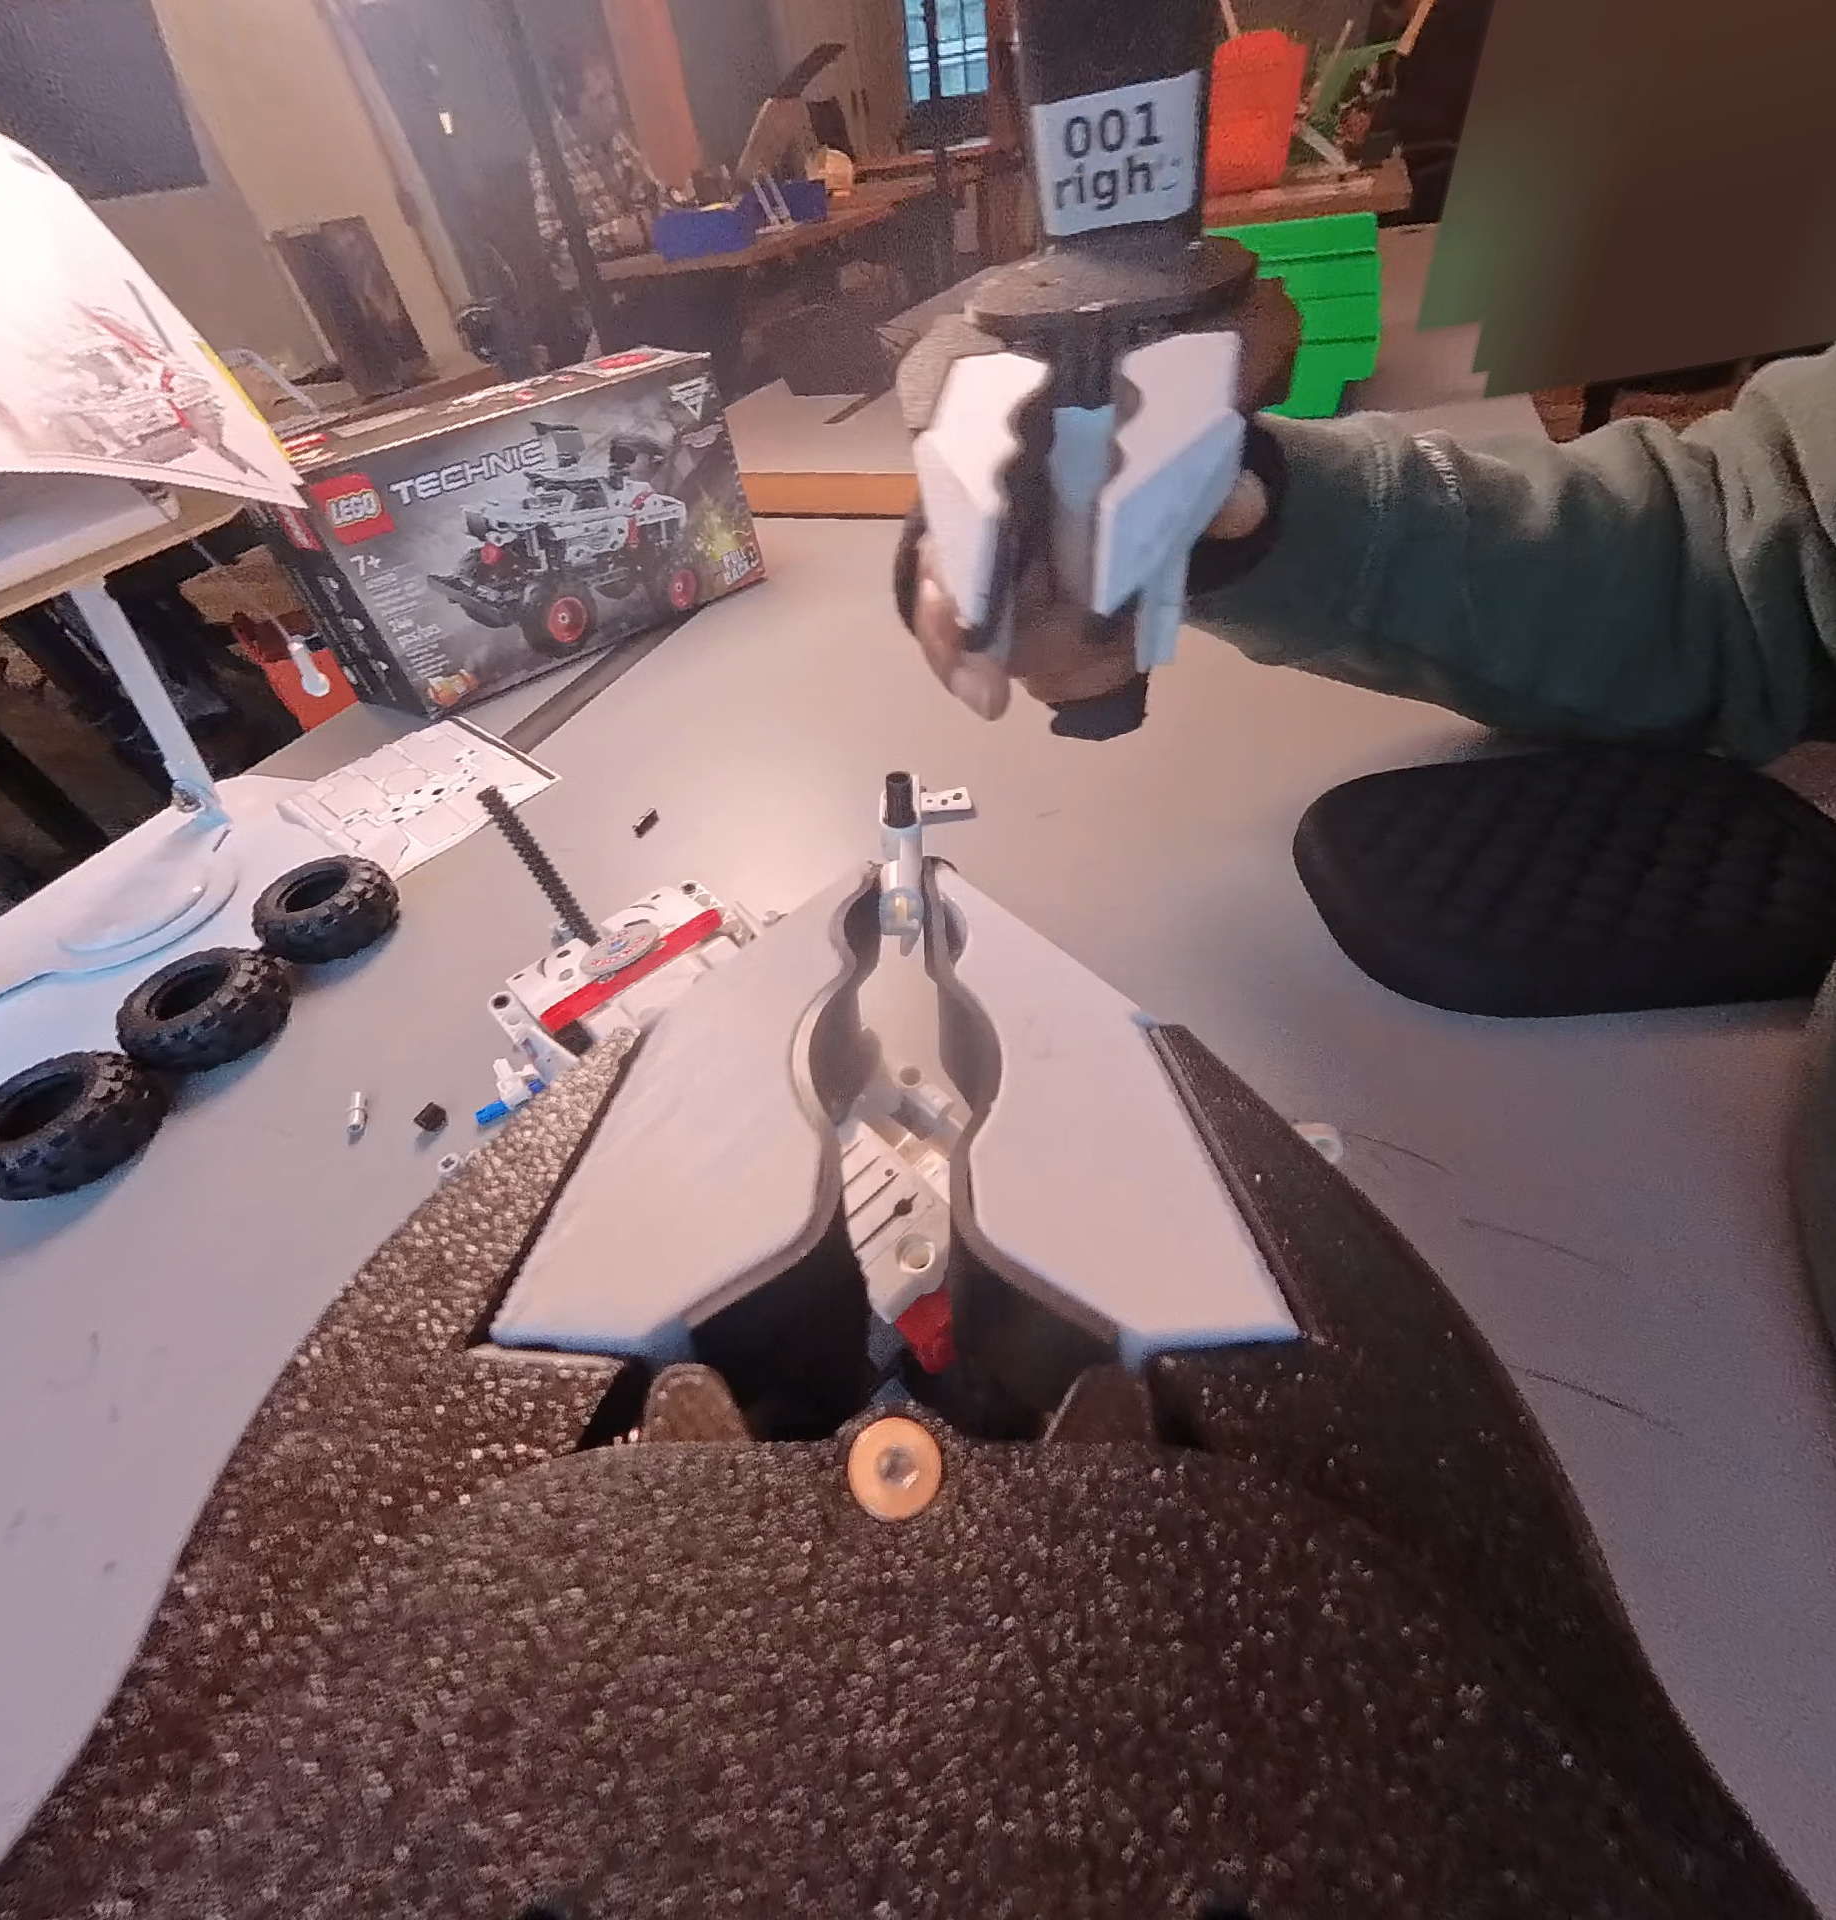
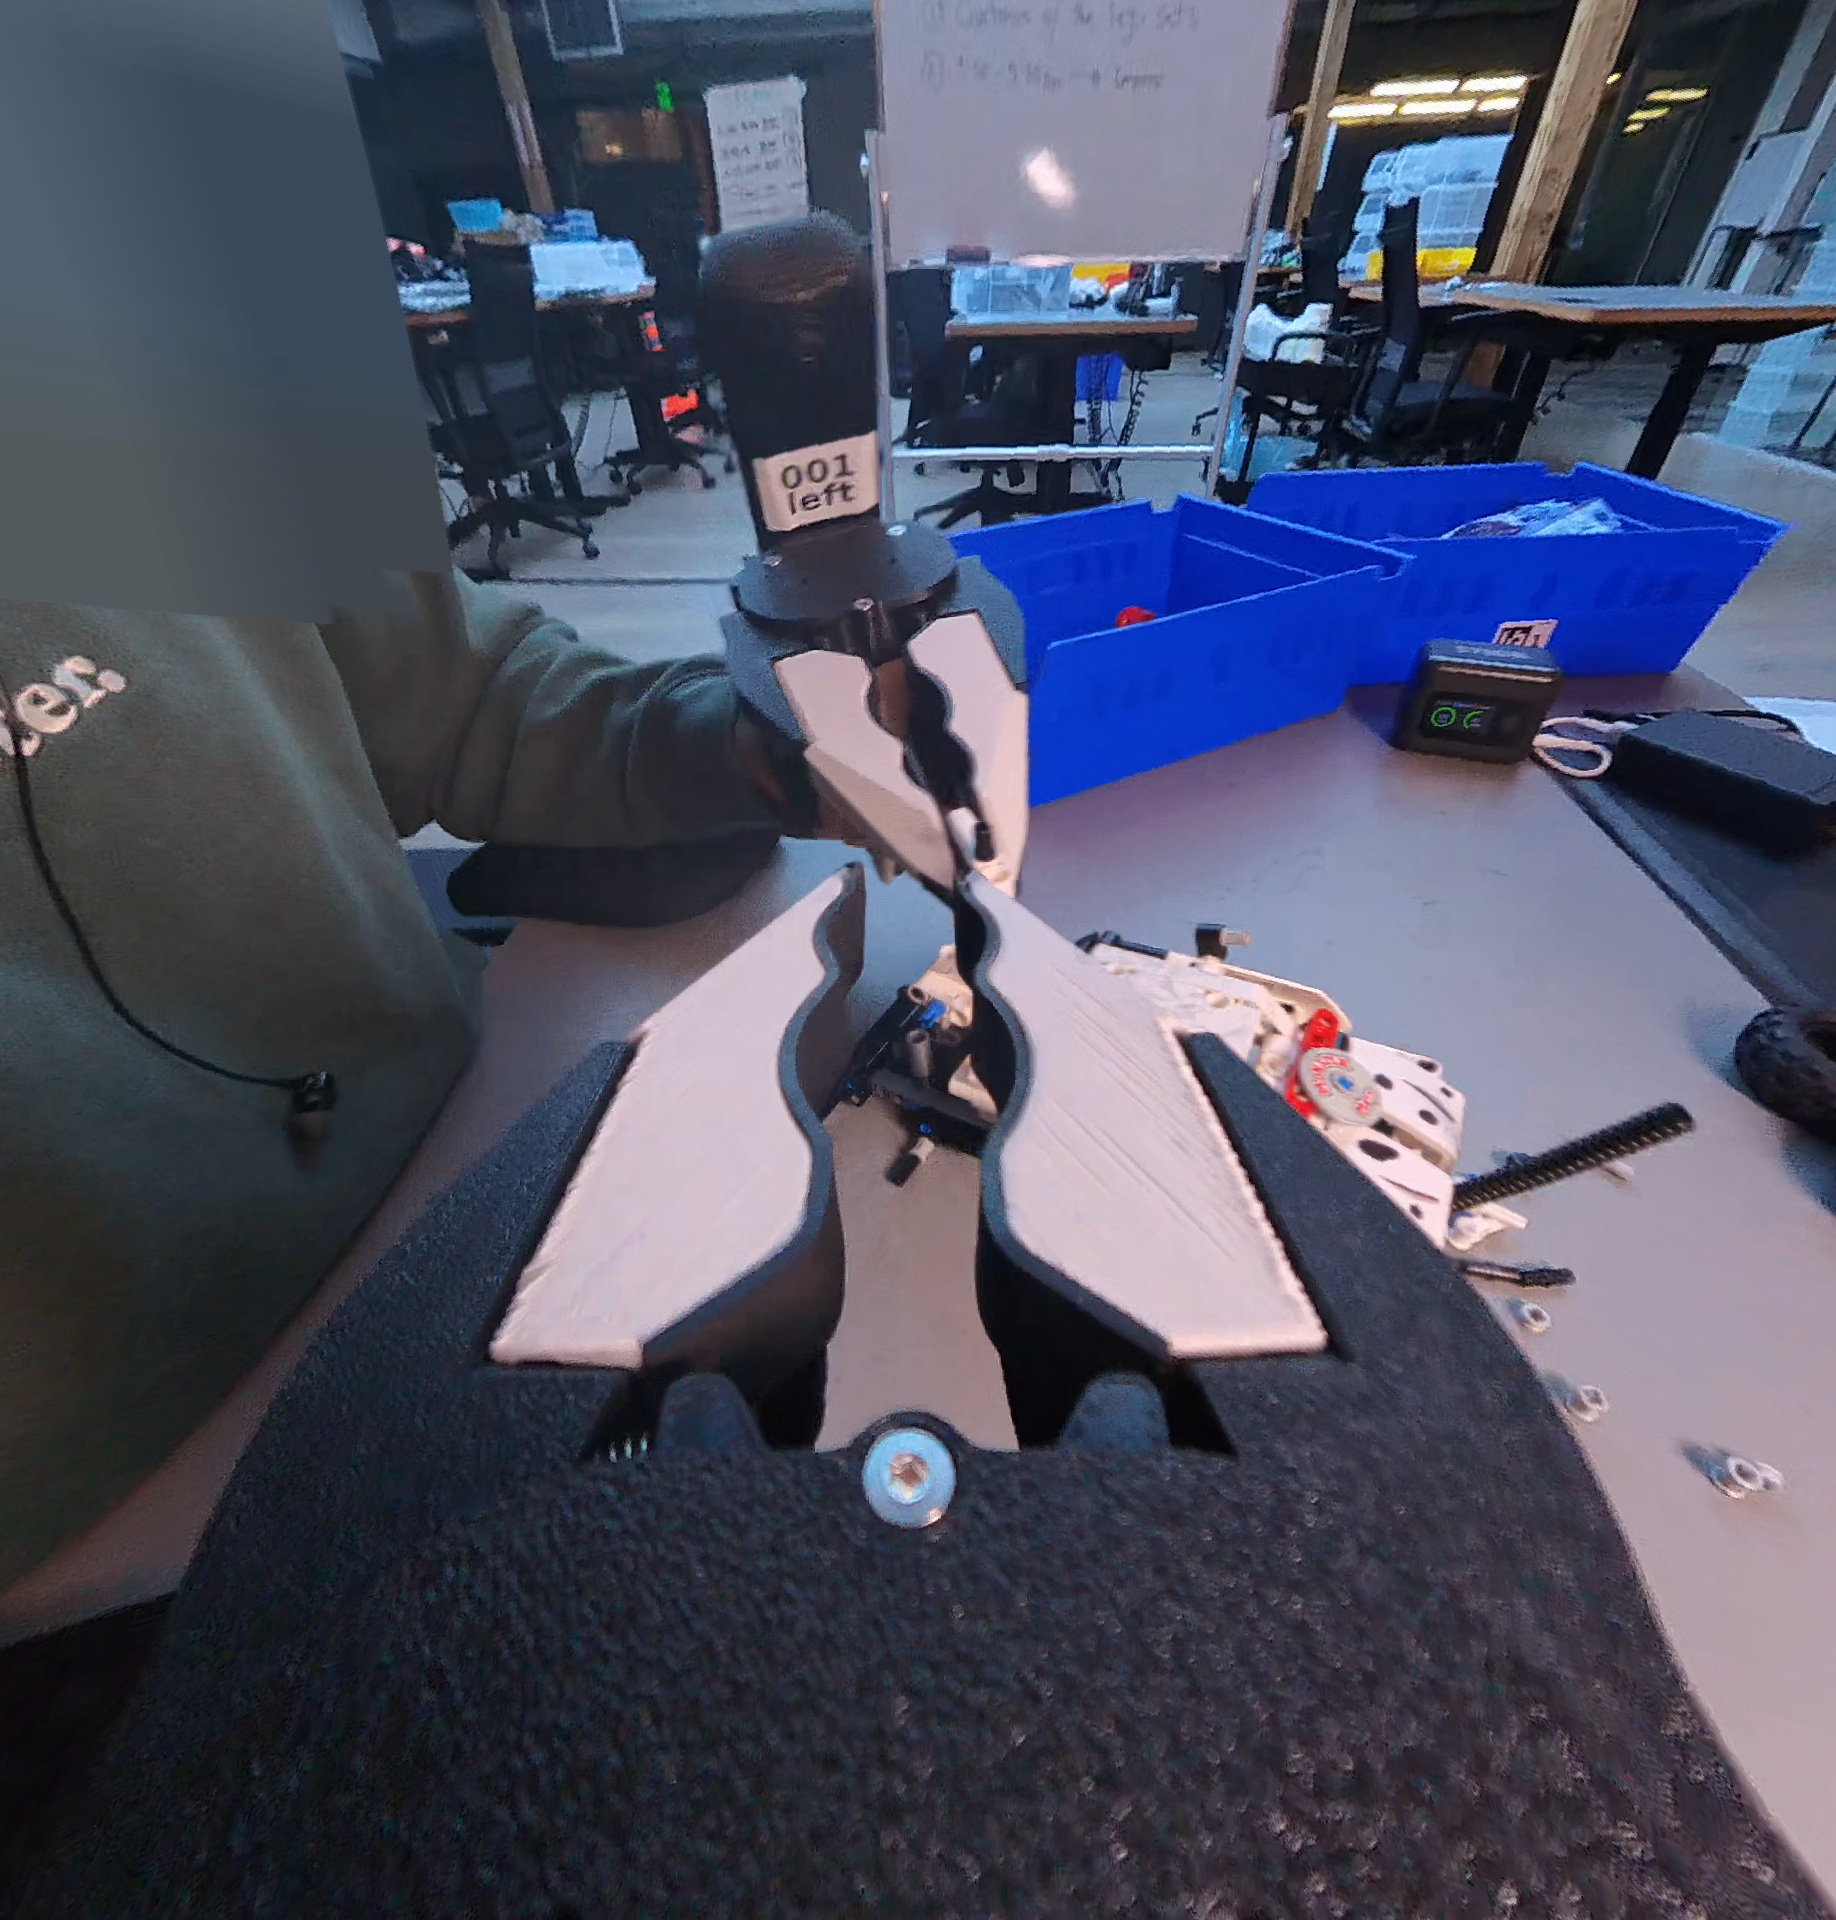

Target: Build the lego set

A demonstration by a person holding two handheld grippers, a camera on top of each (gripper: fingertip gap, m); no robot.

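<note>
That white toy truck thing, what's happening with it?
A person is building a toy truck with two handheld grippers. The left gripper is shut on a small white-and-grey brick assembly, holding it up. The right gripper is open and holds nothing. The half-built white spotted truck body and three black rubber tyres lie on the grey table.

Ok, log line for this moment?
left gripper: shut on white subassembly | right gripper: open, empty | truck body: on table

bare table (image 1: 1257,1039) ahead-right, tyres (image 1: 202,1008), box (image 1: 540,540), loose pieces (image 1: 431,1115) crowding left
</note>
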